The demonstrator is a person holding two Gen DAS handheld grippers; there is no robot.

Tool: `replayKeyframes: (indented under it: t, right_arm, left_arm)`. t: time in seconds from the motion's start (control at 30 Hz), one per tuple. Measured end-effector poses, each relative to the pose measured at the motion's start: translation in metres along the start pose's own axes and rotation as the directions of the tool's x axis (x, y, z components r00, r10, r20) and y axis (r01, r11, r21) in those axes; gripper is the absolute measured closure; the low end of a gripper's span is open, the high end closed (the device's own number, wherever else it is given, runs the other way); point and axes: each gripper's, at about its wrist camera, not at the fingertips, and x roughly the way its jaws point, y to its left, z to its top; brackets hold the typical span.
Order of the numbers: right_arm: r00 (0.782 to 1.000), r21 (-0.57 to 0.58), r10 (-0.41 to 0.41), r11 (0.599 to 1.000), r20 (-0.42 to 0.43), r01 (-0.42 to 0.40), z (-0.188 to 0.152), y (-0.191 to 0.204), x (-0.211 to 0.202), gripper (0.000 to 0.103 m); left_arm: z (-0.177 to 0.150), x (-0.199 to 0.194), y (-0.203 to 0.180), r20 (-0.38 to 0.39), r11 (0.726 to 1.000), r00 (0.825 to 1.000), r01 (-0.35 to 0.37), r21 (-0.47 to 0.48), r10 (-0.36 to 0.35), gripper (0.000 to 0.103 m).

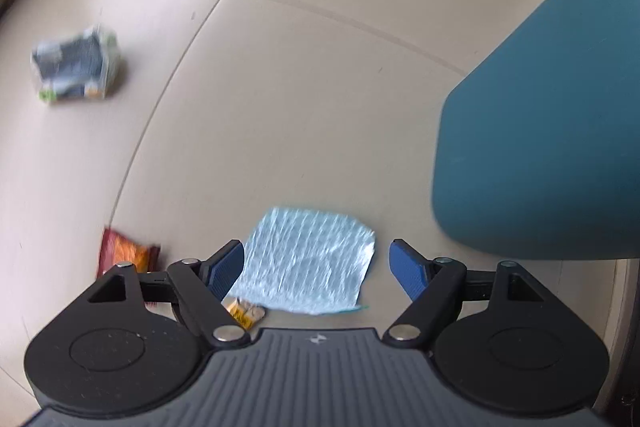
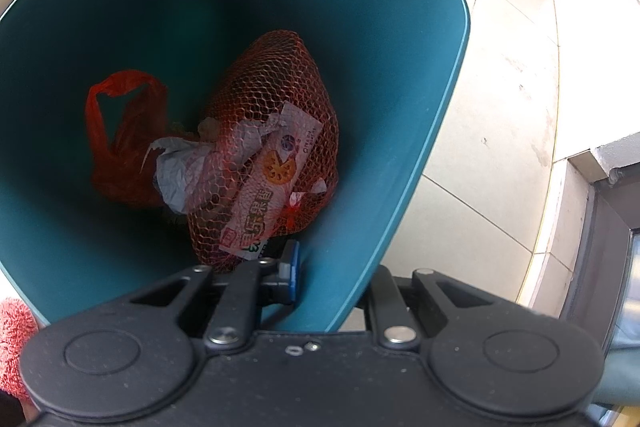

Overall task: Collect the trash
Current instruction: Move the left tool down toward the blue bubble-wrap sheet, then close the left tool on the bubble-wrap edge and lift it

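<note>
Jaws of left gripper [image 1: 316, 269] spread, foil wrapper [image 1: 308, 263] lying between.

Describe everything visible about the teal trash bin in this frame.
The teal trash bin looks like smooth matte plastic with a rounded rim and tapering walls. It stands on the tiled floor. Inside lie an orange mesh bag with a printed label, a red plastic bag and crumpled white paper. The right gripper is shut on its rim wall.
</note>
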Motion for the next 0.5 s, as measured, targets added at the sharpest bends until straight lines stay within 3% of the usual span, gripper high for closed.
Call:
replayKeyframes:
  t: [0.17, 0.3, 0.37, 0.5]
  right_arm:
    - [1.000, 0.000, -0.003, 1.000, 0.005, 0.003, -0.001, 0.000, 0.000, 0.090]
    - [1.000, 0.005, -0.003, 1.000, 0.012, 0.003, -0.003, 0.000, 0.000, 0.090]
    - [1.000, 0.007, -0.004, 1.000, 0.013, 0.004, -0.004, 0.000, -0.001, 0.090]
    - [1.000, 0.006, -0.003, 1.000, 0.016, 0.003, -0.004, -0.001, -0.002, 0.090]
  left_arm:
    - [-0.025, 0.035, 0.026, -0.077, 0.990, 0.997, 0.020, -0.143, -0.031, 0.023]
    - [-0.040, 0.058, 0.025, -0.148, 0.976, 0.987, 0.028, -0.217, -0.061, 0.024]
    - [-0.043, 0.067, 0.028, -0.160, 0.959, 0.984, 0.027, -0.283, -0.075, 0.024]
    - [-0.040, 0.078, 0.025, -0.159, 0.950, 0.987, -0.015, -0.311, -0.036, 0.025]
